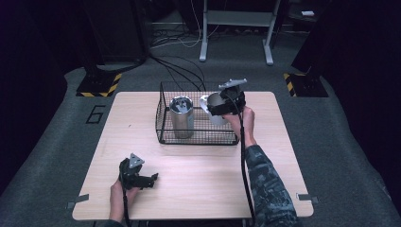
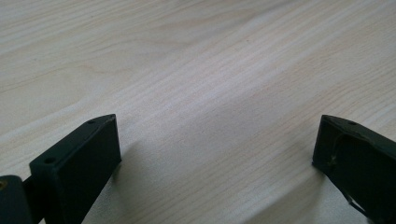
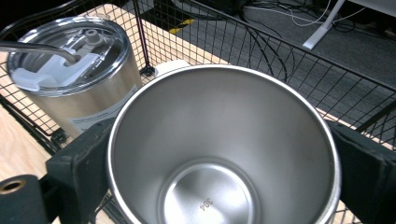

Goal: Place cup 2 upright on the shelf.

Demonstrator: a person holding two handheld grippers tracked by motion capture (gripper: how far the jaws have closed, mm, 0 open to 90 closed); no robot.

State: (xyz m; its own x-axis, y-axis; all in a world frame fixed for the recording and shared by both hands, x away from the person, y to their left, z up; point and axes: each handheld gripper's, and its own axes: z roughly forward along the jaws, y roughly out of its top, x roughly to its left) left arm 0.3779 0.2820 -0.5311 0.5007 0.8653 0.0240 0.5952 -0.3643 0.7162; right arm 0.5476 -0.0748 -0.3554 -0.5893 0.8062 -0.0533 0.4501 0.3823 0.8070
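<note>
Down at the near edge of the tabletop (image 1: 198, 184), the left gripper (image 1: 152, 180) sits low over bare wood, jaws spread wide with nothing between them. Up at the far side, the right gripper (image 1: 216, 108) clamps an open steel cup (image 3: 224, 149), one black jaw pressed against each side of its wall, holding it at the right end of the wire basket (image 1: 163, 127), above the rim. Inside the basket, toward its left, a lidded steel tumbler (image 1: 181, 117) stands upright, just beside the cup, its clear lid on.
</note>
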